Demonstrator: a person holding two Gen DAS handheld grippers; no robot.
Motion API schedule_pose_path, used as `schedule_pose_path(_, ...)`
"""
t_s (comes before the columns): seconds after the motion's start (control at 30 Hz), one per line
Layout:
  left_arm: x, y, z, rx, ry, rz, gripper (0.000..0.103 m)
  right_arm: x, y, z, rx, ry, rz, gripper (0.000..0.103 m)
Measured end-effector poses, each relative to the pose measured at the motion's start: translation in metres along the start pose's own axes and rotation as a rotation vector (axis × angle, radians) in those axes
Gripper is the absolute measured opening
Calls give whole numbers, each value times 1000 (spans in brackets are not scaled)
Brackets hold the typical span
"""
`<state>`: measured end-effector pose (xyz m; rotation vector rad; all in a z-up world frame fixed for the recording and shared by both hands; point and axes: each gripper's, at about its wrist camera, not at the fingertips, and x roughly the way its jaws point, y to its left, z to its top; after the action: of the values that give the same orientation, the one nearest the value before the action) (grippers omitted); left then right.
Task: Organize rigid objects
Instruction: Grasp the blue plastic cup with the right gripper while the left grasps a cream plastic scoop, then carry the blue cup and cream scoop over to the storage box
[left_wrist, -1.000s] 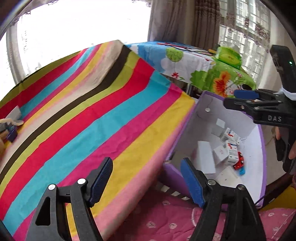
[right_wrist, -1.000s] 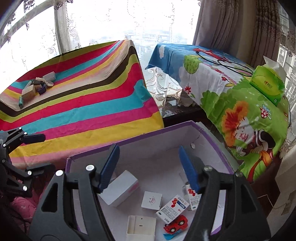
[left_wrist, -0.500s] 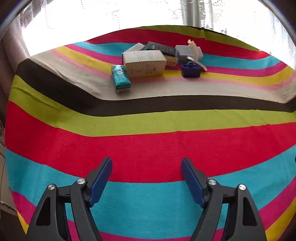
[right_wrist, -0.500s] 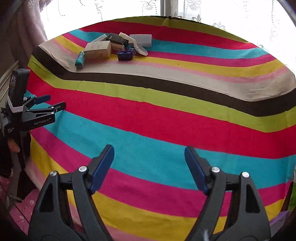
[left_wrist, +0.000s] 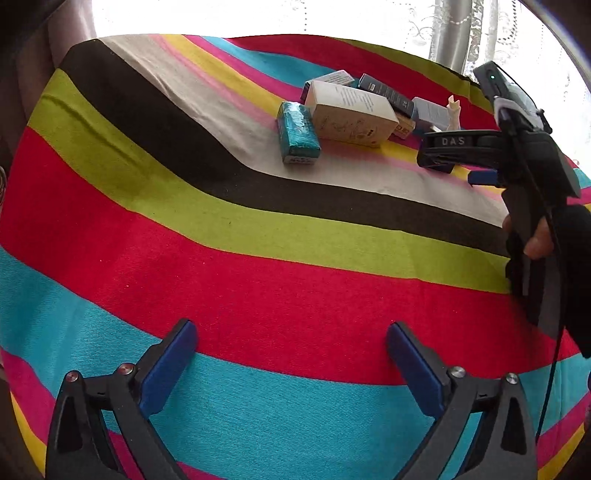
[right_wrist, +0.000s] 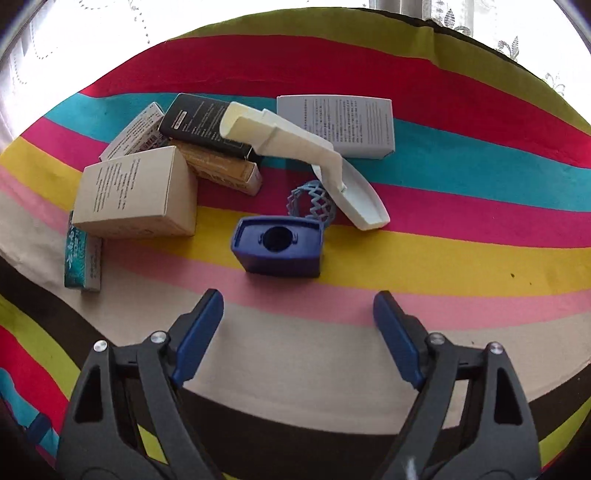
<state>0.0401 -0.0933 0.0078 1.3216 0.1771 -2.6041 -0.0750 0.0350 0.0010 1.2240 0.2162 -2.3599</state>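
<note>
A striped cloth (right_wrist: 461, 258) covers the surface below a bright window. On it lies a cluster of small boxes and plastic parts. The right gripper (right_wrist: 297, 332) points down at it, jaws opening with nothing between them; the dark blue block (right_wrist: 277, 251) sits just ahead of its fingertips (a cream plastic piece (right_wrist: 295, 144) lies beyond). The left gripper (left_wrist: 291, 358), jaws also opening and empty, hangs well short of the teal box (left_wrist: 297, 133).
</note>
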Motion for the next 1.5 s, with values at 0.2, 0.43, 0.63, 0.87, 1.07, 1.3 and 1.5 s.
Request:
schedule_pose_path(0.2, 0, -1, 1, -1, 2, 0, 103, 22, 15, 21, -50, 8, -75, 75)
schedule_pose_path(0.43, -1, -1, 1, -5, 6, 2, 103, -54, -27, -52, -131, -11, -17, 54)
schedule_pose_path(0.63, 7, -48, 23, 117, 66, -77, 103, -106, -103, -114, -88, -9, -74, 54)
schedule_pose_path(0.87, 50, -146, 97, 153, 9, -211, 103, -112, -124, -117, -54, -43, -94, 54)
schedule_pose_path(1.07, 78, -191, 164, -16, -154, -152, 103, -109, -127, -115, -40, -43, -74, 55)
schedule_pose_path(1.3, 119, -214, 195, -10, -46, -86, 50, -110, -131, -115, -29, -44, -58, 55)
schedule_pose_path(1.5, 96, -170, 151, -24, -98, -258, 42, -110, -132, -114, -24, -46, -51, 55)
